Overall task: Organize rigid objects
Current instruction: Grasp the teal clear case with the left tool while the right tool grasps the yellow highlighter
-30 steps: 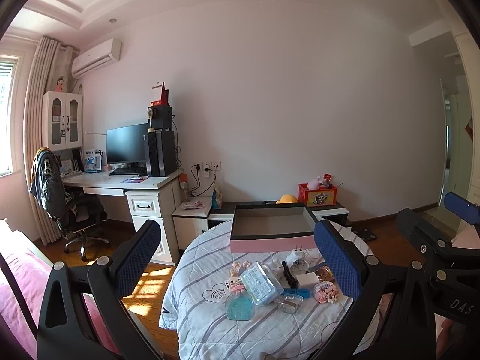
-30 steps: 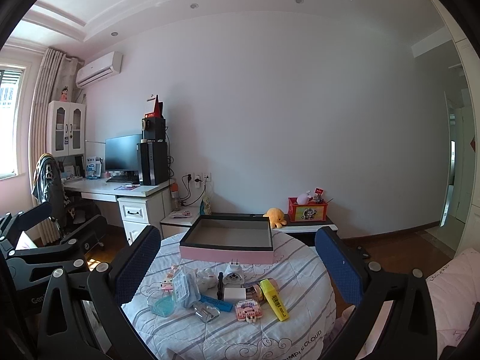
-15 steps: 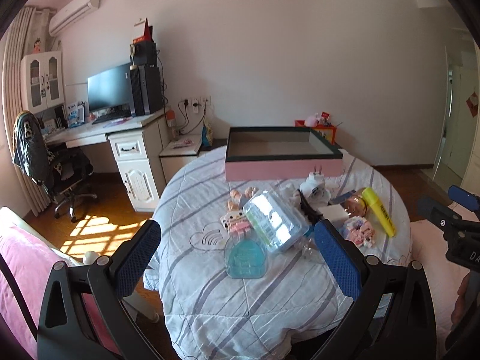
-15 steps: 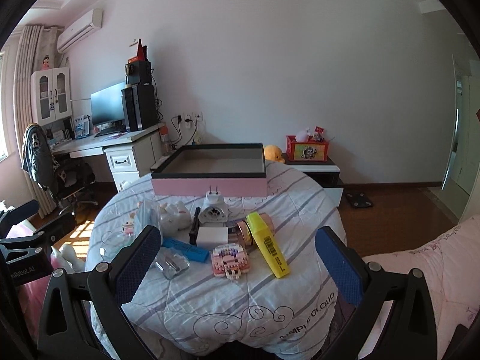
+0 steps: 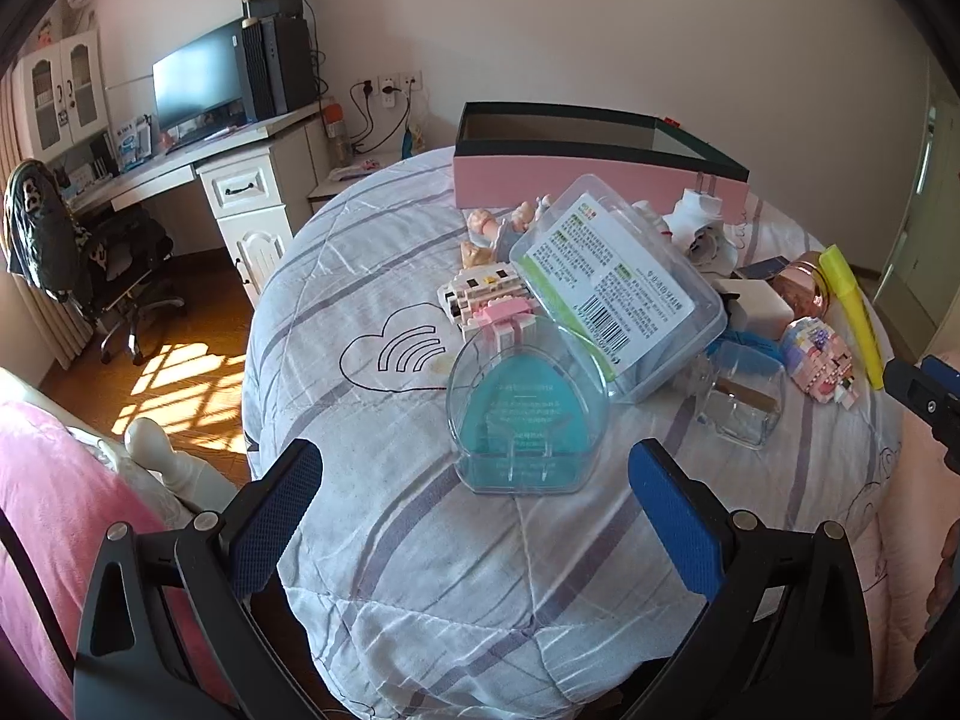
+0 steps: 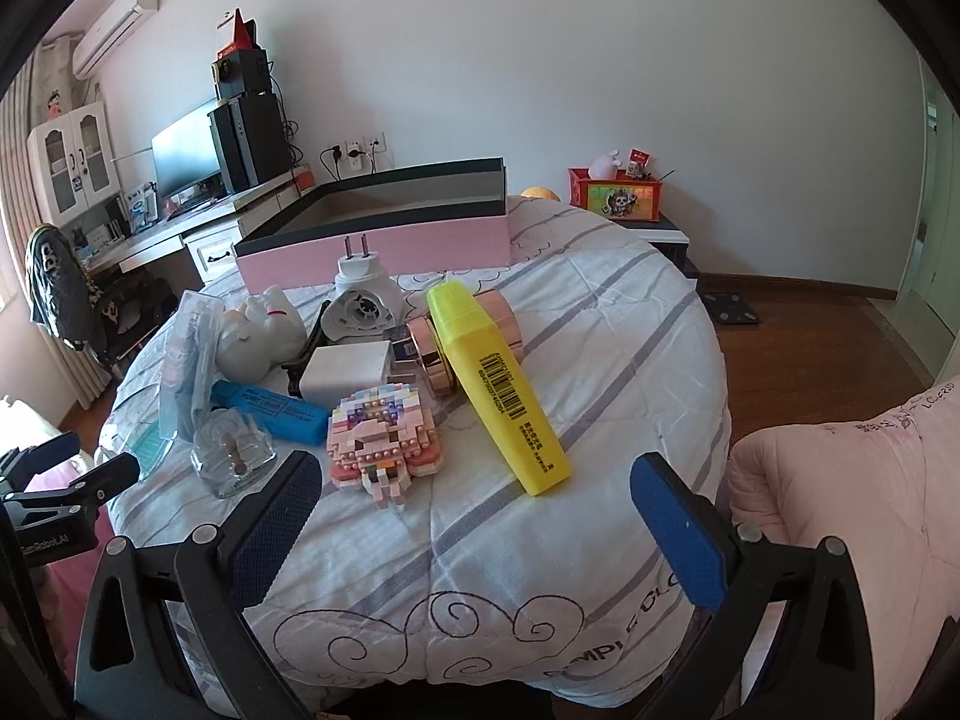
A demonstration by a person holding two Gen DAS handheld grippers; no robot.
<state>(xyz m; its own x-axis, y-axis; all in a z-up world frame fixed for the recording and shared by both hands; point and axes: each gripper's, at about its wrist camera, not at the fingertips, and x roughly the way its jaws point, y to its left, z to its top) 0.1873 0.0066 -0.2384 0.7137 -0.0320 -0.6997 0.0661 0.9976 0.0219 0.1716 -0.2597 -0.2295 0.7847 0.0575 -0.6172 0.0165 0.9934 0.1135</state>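
1. Two block figures [image 6: 384,441], one yellow highlighter [image 6: 498,384], one blue highlighter [image 6: 273,410] crowd frame centre on the tabletop [image 6: 600,360].
2. One pink box [image 6: 384,240] sits behind.
3. Both left gripper [image 5: 474,519] and right gripper [image 6: 474,519] fingers spread wide, empty.

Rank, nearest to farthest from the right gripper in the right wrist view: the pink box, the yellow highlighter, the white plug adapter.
From the right gripper, open and empty:
1. Yellow highlighter, just ahead, its near end between the fingers' line.
2. White plug adapter, mid-table, left of centre, prongs up.
3. Pink box, at the table's far edge.
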